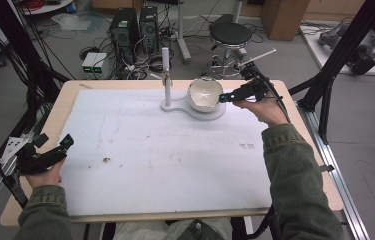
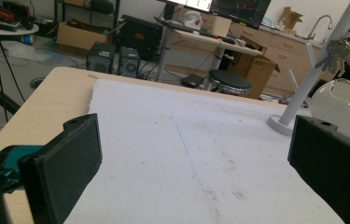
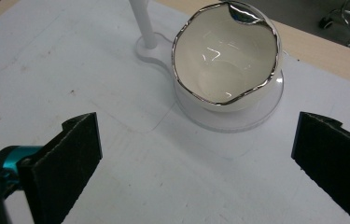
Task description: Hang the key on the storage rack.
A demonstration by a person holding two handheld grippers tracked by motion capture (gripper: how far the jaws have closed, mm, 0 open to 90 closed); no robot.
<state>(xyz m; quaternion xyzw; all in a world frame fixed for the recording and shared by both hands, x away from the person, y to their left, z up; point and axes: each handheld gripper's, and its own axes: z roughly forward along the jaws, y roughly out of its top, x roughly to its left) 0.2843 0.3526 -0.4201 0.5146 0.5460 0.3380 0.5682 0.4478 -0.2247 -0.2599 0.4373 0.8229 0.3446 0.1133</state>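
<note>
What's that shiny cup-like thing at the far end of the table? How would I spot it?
Look at the white mat covering the table, then at its far edge, where a white stand with a thin post rises. Just right of the post, on the stand's round base, sits a white bowl, near the right claw. Its wavy silver rim sets it apart.

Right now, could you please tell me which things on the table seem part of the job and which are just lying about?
Likely in play:
white egg-shaped bowl with silver rim
white branched stand holding a bunch of keys
right gripper, open beside the bowl

Just there:
white mat
left gripper, open, idle
black round stool
</note>
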